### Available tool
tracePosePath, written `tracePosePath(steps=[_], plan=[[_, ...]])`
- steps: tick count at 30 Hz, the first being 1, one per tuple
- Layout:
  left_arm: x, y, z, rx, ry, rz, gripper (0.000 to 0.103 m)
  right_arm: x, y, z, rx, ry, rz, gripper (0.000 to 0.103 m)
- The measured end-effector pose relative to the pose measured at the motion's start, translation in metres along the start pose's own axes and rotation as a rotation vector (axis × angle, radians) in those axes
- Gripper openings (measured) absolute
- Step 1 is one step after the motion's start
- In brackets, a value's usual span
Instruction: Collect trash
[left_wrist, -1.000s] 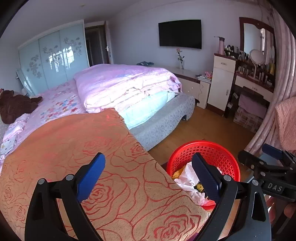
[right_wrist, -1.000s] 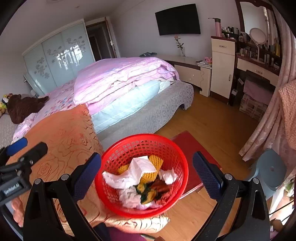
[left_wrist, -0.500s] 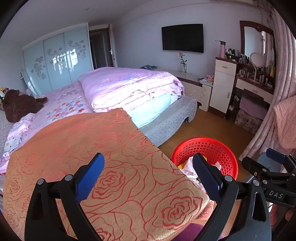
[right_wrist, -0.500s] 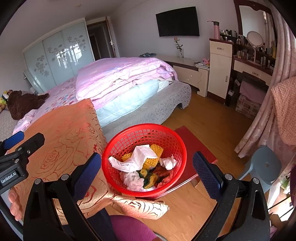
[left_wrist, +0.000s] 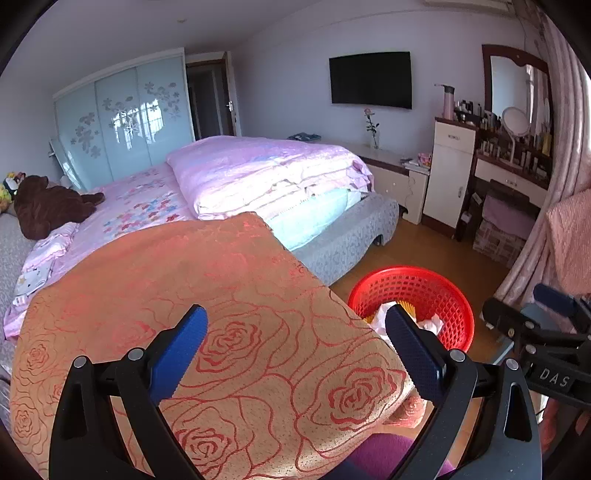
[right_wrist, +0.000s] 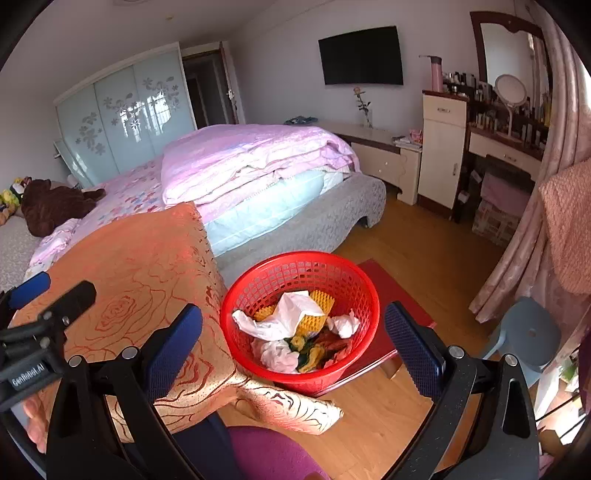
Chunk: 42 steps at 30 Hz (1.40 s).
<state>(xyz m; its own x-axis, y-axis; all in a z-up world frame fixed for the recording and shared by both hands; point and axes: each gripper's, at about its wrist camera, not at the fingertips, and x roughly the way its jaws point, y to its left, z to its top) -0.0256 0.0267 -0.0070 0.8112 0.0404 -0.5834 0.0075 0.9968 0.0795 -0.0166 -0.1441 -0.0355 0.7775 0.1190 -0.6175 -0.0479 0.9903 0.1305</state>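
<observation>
Both tools are spread wide and hold nothing. The right tool (right_wrist: 293, 349) hangs over the red basket (right_wrist: 347, 373), which holds crumpled paper (right_wrist: 284, 319) and wrappers. The left tool (left_wrist: 295, 350) hovers above the orange cloth (left_wrist: 221, 295), with the basket to its right.

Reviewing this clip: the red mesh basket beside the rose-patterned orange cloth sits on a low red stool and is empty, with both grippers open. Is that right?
Not quite. The red mesh basket is not empty: the right wrist view shows crumpled white paper, a yellow ridged piece and other scraps inside. The rest holds: it sits on the low red stool beside the orange cloth, with left gripper and right gripper open.
</observation>
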Motion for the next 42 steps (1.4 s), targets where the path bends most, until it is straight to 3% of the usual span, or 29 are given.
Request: tracePosePath(steps=[12, 42], plan=[[0.013, -0.008, -0.006, 0.008, 0.036, -0.004, 0.093, 0.005, -0.005, 0.0, 0.016, 0.003, -0.031, 0.096], [0.02, -0.005, -0.013, -0.003, 0.062, -0.016, 0.093, 0.013, 0.003, -0.008, 0.014, 0.018, -0.016, 0.096]])
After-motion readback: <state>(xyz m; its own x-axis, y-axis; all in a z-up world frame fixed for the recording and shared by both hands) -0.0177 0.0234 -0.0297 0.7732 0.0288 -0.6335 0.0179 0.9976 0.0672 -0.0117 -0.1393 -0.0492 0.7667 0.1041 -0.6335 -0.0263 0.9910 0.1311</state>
